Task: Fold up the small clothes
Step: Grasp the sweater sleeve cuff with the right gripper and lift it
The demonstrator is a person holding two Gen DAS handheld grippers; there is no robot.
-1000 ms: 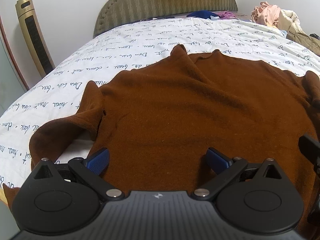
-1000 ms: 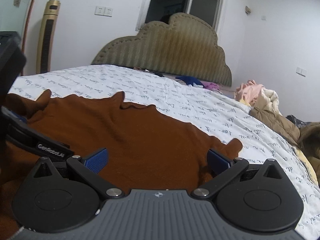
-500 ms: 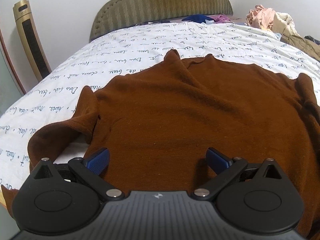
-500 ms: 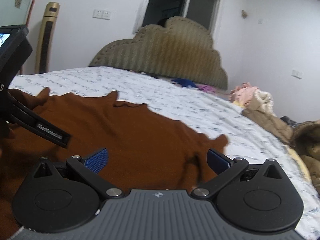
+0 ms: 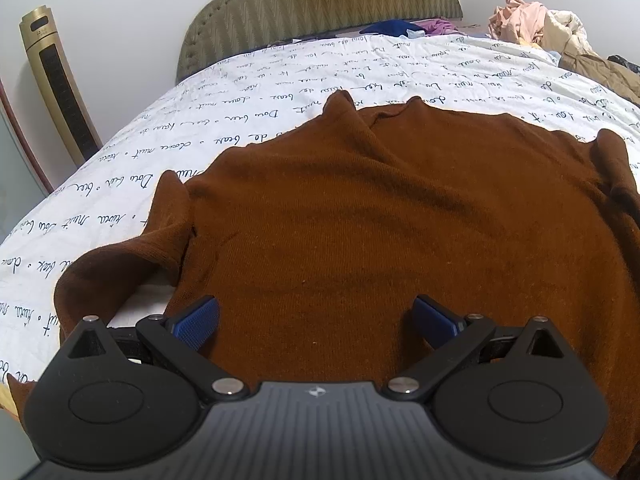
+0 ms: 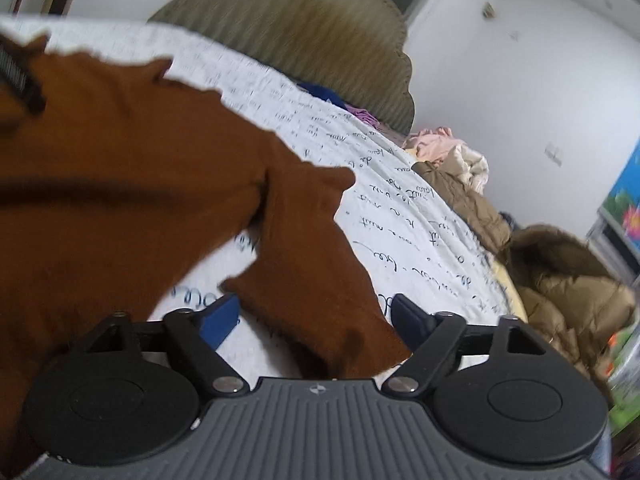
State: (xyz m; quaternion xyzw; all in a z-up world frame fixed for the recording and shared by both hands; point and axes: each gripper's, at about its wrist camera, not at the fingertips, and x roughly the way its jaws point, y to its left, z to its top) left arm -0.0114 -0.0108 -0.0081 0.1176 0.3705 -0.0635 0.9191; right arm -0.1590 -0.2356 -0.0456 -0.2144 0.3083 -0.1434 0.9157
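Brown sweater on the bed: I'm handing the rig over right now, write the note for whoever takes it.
Left gripper: open, held over the lower body of the brown sweater, holding nothing.
Right gripper: jaws have just been closing, the sweater's right sleeve lies between them; pads not clearly pressing yet.
Sweater lies spread flat on the white printed bedsheet, collar toward the headboard.
Done: laid out. No fold made.
Left: grip the sleeve, fold both sleeves in, then fold the body.
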